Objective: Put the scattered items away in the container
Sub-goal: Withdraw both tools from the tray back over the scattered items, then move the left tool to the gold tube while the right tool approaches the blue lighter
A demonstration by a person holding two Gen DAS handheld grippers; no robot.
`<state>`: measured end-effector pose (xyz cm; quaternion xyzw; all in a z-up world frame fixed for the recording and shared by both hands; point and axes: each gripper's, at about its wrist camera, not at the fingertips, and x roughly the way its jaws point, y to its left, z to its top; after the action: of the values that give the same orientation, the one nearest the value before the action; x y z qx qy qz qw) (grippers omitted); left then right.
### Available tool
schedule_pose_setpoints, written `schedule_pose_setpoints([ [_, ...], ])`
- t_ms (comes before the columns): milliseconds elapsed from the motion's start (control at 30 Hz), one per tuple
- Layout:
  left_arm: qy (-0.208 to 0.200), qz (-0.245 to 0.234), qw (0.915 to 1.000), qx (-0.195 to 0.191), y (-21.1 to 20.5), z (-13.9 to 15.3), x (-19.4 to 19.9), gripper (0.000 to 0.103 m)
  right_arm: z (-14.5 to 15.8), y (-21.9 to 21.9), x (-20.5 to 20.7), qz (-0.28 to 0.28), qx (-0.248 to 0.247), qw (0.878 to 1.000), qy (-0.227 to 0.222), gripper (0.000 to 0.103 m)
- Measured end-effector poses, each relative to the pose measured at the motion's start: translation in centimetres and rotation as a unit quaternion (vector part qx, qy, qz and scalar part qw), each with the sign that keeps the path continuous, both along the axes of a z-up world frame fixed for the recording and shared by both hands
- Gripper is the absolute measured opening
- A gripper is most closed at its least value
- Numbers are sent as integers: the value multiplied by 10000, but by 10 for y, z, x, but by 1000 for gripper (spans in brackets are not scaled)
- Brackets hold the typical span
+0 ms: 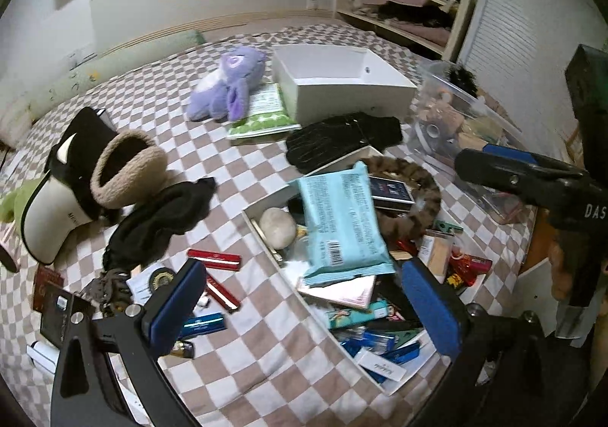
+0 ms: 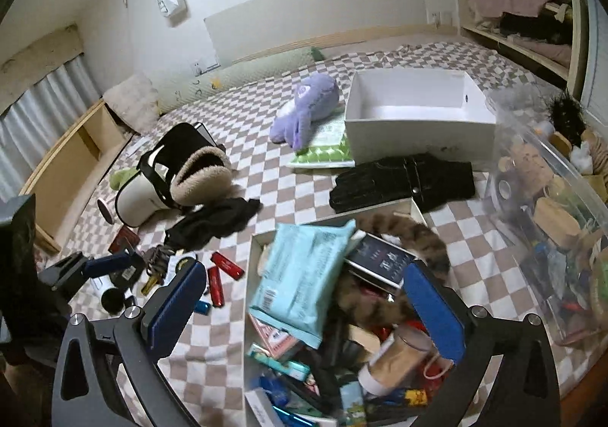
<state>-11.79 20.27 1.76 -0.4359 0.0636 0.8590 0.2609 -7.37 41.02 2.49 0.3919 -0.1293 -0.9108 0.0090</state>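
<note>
Between picks: left gripper (image 1: pixel 307 297) and right gripper (image 2: pixel 307 305) both spread empty over the full box (image 2: pixel 249 316); next, grab the red cases (image 1: pixel 214 259).

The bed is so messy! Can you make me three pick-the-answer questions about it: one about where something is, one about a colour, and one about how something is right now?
1. Where does the purple plush toy lie?
A. inside the full box
B. on the bedspread, left of the empty white box
C. on the wall shelf

2. What colour is the wipes pack on top of the full box?
A. light blue
B. orange
C. black

3. How is the right gripper now?
A. shut on a glove
B. shut on nothing
C. open and empty

Answers: 1 B, it rests on the checks beside that box; 2 A, its wrapper is pale blue; 3 C, its blue pads stand wide apart with nothing held.
</note>
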Motion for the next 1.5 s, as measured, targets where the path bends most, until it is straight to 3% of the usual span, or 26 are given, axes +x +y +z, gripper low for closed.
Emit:
schedule_pose_setpoints([
  [533, 99, 742, 9972, 18, -76, 9, -18, 103, 5, -58, -27, 406, 348, 9986, 56, 103],
  [833, 314, 1037, 9941, 64, -114, 16, -24, 103, 27, -84, -31, 651, 347, 9954, 610, 103],
  [1000, 258, 1163, 9929, 38, -132, 10, -29, 103, 26, -100, -38, 749, 525, 9935, 674, 103],
  [1200, 296, 1283, 9912, -105, -149, 2, -33, 103, 17, -119, -51, 874, 608, 9924, 616, 103],
  [1500, 68, 1455, 9892, -153, -171, -15, -43, 103, 0, -136, -80, 544, 630, 9964, 164, 103],
])
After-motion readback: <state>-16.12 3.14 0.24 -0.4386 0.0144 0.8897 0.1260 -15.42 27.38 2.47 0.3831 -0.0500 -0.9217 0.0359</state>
